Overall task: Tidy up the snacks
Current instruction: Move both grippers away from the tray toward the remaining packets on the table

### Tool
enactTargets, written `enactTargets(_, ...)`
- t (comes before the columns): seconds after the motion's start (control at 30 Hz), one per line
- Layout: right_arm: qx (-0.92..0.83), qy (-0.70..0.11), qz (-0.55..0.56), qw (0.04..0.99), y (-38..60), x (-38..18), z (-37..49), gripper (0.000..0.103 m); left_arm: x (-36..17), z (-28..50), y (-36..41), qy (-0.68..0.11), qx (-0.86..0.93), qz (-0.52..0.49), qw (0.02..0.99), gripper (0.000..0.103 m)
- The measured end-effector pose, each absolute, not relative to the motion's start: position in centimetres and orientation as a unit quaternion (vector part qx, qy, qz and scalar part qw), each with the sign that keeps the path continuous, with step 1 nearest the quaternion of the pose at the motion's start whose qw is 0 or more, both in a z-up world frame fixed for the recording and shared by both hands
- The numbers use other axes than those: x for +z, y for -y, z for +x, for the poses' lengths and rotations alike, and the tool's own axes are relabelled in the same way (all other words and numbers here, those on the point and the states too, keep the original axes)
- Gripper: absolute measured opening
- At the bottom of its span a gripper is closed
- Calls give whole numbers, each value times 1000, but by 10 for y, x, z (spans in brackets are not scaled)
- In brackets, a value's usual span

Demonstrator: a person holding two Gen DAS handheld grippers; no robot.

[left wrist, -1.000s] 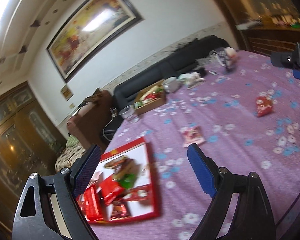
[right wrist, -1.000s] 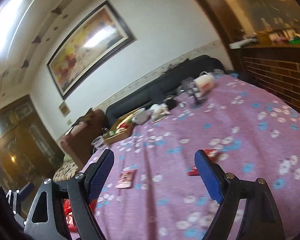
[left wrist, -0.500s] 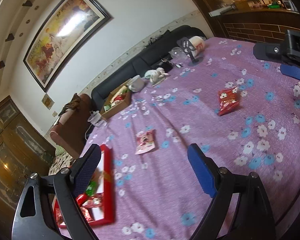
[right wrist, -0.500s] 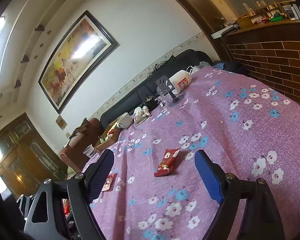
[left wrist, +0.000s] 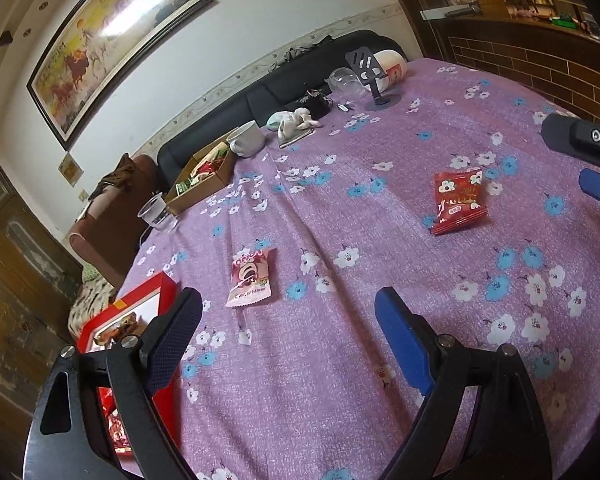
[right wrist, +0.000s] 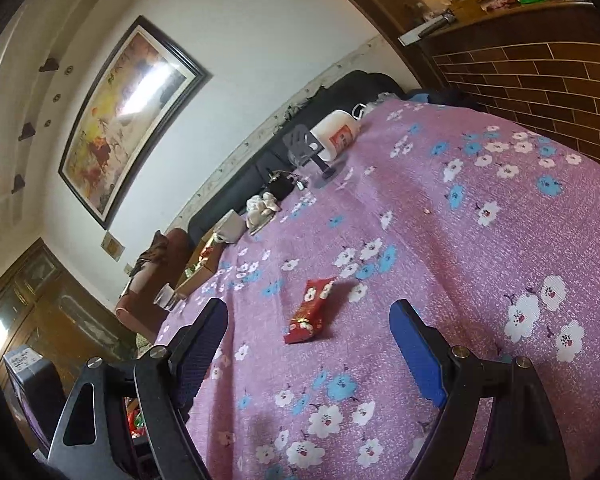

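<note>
A pink snack packet [left wrist: 251,277] lies on the purple flowered tablecloth, just beyond my open, empty left gripper [left wrist: 288,320]. A red snack packet [left wrist: 458,201] lies further right; in the right wrist view it [right wrist: 310,311] lies flat between and just beyond the tips of my open, empty right gripper [right wrist: 308,332]. A red box [left wrist: 140,312] with snacks inside stands at the table's left edge, partly hidden behind my left finger. The right gripper shows at the right edge of the left wrist view [left wrist: 596,168].
At the far side stand a cardboard box of snacks [left wrist: 202,178], a white mug [left wrist: 247,139], a plastic cup [left wrist: 156,213], a plush toy [left wrist: 296,122], a phone stand [left wrist: 374,80] and a white jug [left wrist: 390,67]. A black sofa [left wrist: 320,60] and brick wall [right wrist: 540,76] lie beyond.
Both grippers swung right and tilted down. The red box slid to the left edge of the left view. The red packet came closer between the right fingers.
</note>
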State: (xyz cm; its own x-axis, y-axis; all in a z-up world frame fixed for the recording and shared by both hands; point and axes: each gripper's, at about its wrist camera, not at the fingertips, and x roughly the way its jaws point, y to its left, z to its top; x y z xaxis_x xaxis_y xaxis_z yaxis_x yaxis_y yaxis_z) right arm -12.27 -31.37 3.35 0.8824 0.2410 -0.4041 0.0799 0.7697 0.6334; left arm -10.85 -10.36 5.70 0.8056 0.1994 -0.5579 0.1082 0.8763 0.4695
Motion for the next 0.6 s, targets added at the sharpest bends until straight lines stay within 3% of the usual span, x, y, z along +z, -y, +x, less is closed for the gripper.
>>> enactTargets(0.23,16,-244,320,915,311,31,-123,86,58,-117,65,-313,18,225,923,89)
enactTargets(0.6,-64,-245,268,930,296,38,-128,86,60,-131,-62,-310,76,165,933,89)
